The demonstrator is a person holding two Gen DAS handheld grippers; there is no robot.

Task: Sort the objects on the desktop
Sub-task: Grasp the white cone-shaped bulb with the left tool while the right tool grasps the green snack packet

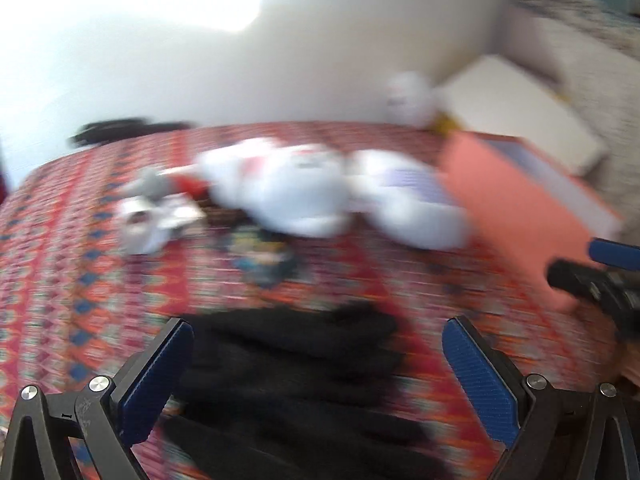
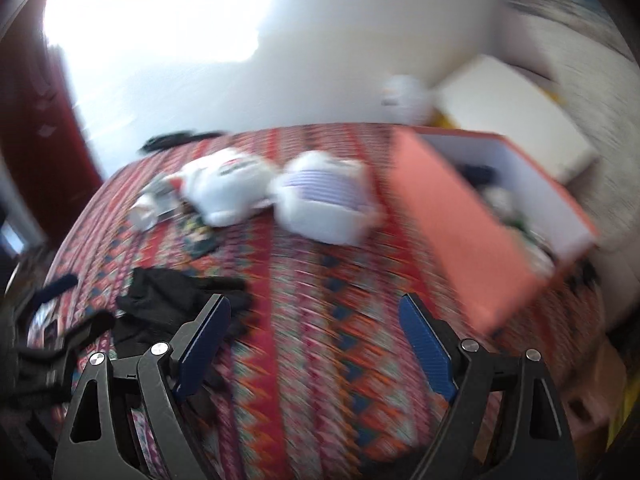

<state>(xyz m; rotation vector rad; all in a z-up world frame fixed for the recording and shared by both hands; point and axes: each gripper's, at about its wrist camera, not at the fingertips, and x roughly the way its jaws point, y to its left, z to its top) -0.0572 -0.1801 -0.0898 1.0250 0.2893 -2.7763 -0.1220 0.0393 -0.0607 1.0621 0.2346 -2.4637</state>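
Both views are blurred by motion. A black cloth item (image 1: pixel 296 380) lies on the red patterned tablecloth (image 1: pixel 80 280). My left gripper (image 1: pixel 320 324) is open, its blue pads wide apart on either side of the cloth and not pressing it. My right gripper (image 2: pixel 316 304) is open over bare tablecloth, with the black cloth (image 2: pixel 176 300) to its left. Two white soft bundles (image 1: pixel 280 188) (image 1: pixel 416 204) lie mid-table. An open orange box (image 2: pixel 452 232) with white inner walls stands at the right and holds several items.
A small crumpled white thing (image 1: pixel 148 220) and a dark patterned piece (image 1: pixel 264 256) lie near the bundles. Another black item (image 1: pixel 120 130) sits at the far edge. A white box (image 1: pixel 520 108) and a white round object (image 1: pixel 408 96) stand beyond the table by the wall.
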